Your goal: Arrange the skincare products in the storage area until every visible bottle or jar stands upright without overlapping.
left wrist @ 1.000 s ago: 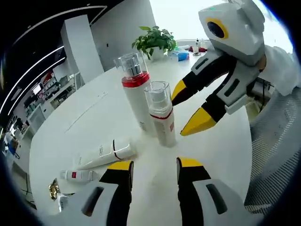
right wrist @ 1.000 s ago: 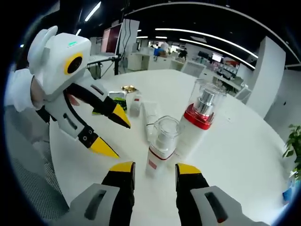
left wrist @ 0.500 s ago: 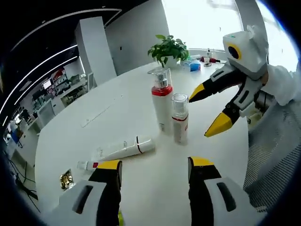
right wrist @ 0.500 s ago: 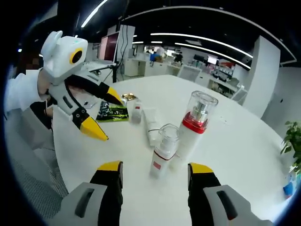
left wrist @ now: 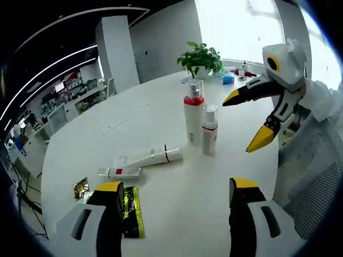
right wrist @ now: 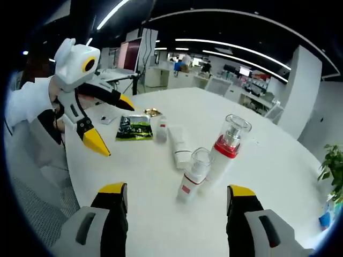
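Note:
Two white pump bottles stand upright side by side on the white table: a tall one with a red collar (left wrist: 193, 111) (right wrist: 225, 151) and a shorter one with a clear cap (left wrist: 209, 128) (right wrist: 193, 174). A long white tube (left wrist: 148, 157) (right wrist: 179, 142) and a small white tube with a red label (left wrist: 120, 172) (right wrist: 162, 128) lie flat. My left gripper (left wrist: 177, 193) is open and empty, well back from them; it also appears in the right gripper view (right wrist: 110, 124). My right gripper (right wrist: 177, 195) is open and empty, seen in the left gripper view (left wrist: 246, 120) beside the bottles.
A black and green sachet (left wrist: 130, 210) (right wrist: 135, 127) and a small gold packet (left wrist: 81, 188) (right wrist: 151, 112) lie near the tubes. A potted plant (left wrist: 201, 57) stands at the table's far side. The table edge (right wrist: 75, 176) curves close on the person's side.
Both grippers have pulled back from the two bottles and their jaws have opened wider. The bottles and tubes stay where they were.

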`<action>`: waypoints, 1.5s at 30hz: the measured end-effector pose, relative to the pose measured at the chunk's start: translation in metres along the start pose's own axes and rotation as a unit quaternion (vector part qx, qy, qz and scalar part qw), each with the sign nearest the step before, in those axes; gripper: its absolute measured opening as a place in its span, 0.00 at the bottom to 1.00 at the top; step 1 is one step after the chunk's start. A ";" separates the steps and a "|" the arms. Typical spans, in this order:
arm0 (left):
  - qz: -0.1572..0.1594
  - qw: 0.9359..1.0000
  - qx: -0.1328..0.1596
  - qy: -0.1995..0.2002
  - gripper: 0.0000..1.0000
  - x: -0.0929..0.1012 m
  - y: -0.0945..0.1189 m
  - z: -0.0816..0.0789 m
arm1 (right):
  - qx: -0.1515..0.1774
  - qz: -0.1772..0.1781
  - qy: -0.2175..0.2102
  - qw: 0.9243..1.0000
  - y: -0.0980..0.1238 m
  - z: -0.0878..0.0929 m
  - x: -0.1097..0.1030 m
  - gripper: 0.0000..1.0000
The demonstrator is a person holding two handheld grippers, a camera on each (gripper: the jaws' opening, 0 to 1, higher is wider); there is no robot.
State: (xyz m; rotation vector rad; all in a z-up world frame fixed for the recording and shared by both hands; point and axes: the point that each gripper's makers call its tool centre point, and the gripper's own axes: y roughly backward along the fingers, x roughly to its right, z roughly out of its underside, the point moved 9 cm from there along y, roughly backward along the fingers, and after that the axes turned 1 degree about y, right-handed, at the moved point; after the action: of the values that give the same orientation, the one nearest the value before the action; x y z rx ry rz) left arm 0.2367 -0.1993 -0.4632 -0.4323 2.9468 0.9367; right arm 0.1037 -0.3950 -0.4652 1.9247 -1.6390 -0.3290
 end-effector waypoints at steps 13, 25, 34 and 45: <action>-0.001 0.999 0.012 0.049 0.95 0.000 0.031 0.010 | -0.004 0.000 -0.002 1.000 0.006 0.000 -0.005 0.79; -0.001 0.997 0.029 0.077 0.99 0.000 0.045 0.015 | -0.007 -0.002 0.004 1.000 0.011 -0.002 -0.009 0.90; 0.006 0.996 0.031 0.086 0.99 0.001 0.053 0.018 | -0.017 -0.010 0.014 1.000 0.013 -0.003 -0.015 0.99; -0.003 0.996 0.040 0.084 0.99 0.002 0.058 0.018 | -0.023 -0.002 0.016 1.000 0.018 -0.005 -0.015 0.99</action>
State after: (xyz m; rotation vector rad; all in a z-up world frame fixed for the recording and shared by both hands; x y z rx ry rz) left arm 0.2180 -0.1442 -0.4460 -0.5433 3.1179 0.8151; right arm 0.0884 -0.3805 -0.4533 1.8901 -1.5937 -0.3333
